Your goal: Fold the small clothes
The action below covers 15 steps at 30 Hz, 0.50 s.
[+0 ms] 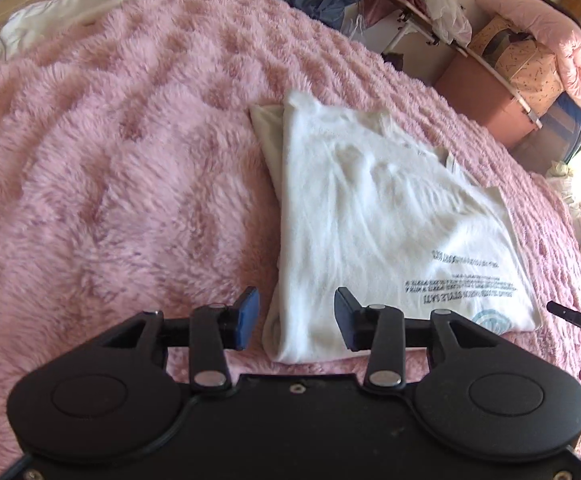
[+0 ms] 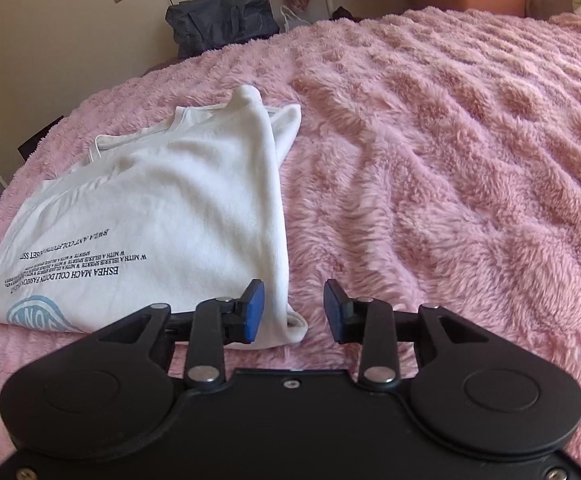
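Observation:
A white T-shirt (image 1: 370,220) with black print and a blue round logo lies folded lengthwise on a fluffy pink blanket (image 1: 110,180). My left gripper (image 1: 296,316) hovers open over the shirt's near left corner, and its blue pads (image 1: 248,312) do not press the cloth. In the right wrist view the same T-shirt (image 2: 170,200) lies to the left. My right gripper (image 2: 293,314) stands open over the shirt's near right corner. That corner shows between the right gripper's pads (image 2: 252,312) but is not pinched. A hand holding a black gripper part (image 1: 578,320) enters the left wrist view at the right edge.
Another white garment (image 1: 50,20) lies at the far left of the bed. Beyond the bed's far edge stand a dark blue bag (image 2: 222,16), a rack with clothes (image 1: 422,12), a brown box (image 1: 486,96) and a pink quilt (image 1: 550,40). The pink blanket (image 2: 450,160) stretches to the right.

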Tool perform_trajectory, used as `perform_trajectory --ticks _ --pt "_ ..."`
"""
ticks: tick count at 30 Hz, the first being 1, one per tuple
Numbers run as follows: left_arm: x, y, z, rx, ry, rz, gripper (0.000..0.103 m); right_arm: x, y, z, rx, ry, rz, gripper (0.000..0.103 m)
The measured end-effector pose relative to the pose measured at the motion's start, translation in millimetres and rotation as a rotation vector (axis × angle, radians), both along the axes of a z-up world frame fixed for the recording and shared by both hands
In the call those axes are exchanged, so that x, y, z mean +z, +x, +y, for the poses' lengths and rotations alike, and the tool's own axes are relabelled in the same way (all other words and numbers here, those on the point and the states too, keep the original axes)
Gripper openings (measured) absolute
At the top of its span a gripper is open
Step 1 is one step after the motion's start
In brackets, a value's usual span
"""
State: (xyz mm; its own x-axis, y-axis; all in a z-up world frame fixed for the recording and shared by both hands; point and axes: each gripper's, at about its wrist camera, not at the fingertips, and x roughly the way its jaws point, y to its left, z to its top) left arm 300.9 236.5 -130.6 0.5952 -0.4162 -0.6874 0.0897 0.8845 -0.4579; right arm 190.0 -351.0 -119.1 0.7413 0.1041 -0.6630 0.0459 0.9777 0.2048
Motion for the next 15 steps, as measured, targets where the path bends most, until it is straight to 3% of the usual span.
perform_trajectory --ticks 5,9,12,15 --pt "21 13 -31 -0.017 -0.006 -0.102 0.045 28 3 32 0.096 -0.007 -0.092 0.035" --pt "20 32 -75 -0.057 0.055 -0.142 0.047 33 17 67 0.188 -0.025 -0.114 0.035" --pt "4 52 -107 -0.074 0.155 -0.11 0.048 28 25 88 0.234 -0.048 -0.115 0.036" --pt "-18 61 -113 -0.043 0.226 -0.053 0.048 10 31 99 0.231 -0.087 -0.06 0.036"
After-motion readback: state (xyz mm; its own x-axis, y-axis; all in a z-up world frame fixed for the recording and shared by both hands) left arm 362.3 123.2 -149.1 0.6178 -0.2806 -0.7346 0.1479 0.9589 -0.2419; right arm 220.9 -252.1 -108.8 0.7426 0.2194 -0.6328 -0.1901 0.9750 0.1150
